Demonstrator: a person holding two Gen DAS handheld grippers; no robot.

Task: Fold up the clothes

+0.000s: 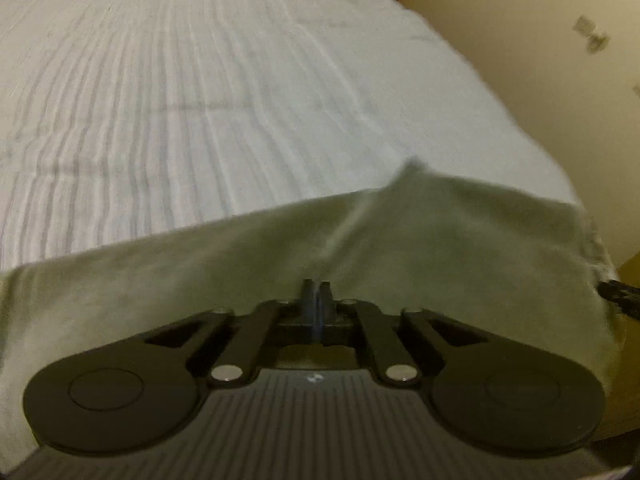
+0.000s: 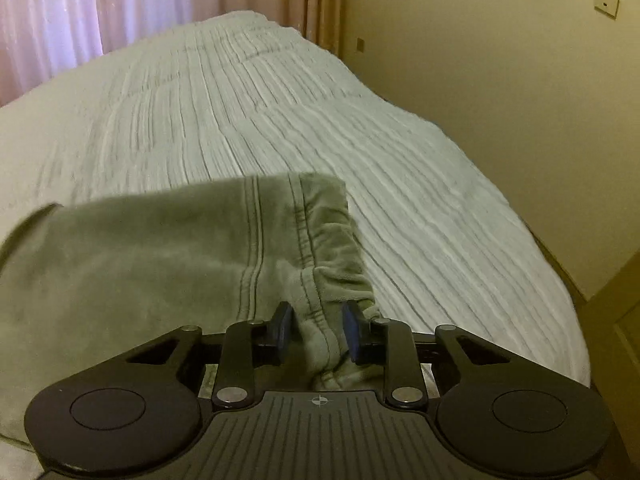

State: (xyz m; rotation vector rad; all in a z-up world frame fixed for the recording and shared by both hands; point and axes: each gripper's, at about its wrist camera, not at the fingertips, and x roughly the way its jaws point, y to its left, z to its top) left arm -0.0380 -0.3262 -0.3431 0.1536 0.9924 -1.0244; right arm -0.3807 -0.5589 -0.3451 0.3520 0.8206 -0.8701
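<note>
L gripper (image 1: 316, 292) pinched on green garment (image 1: 440, 240), held over bed (image 1: 200, 80) | R gripper (image 2: 318, 330) jaws apart w/ hem between, prob. not biting (blurry) | risk: we lose R corner; fold skews

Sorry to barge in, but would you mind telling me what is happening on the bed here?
A person with a gripper in each hand is folding an olive-green garment over a bed with a ribbed white cover. The left gripper is pinched shut on the cloth, which rises in a tented fold. The right gripper is open, its fingers either side of a bunched, stitched hem, not yet clamped on it.
</note>
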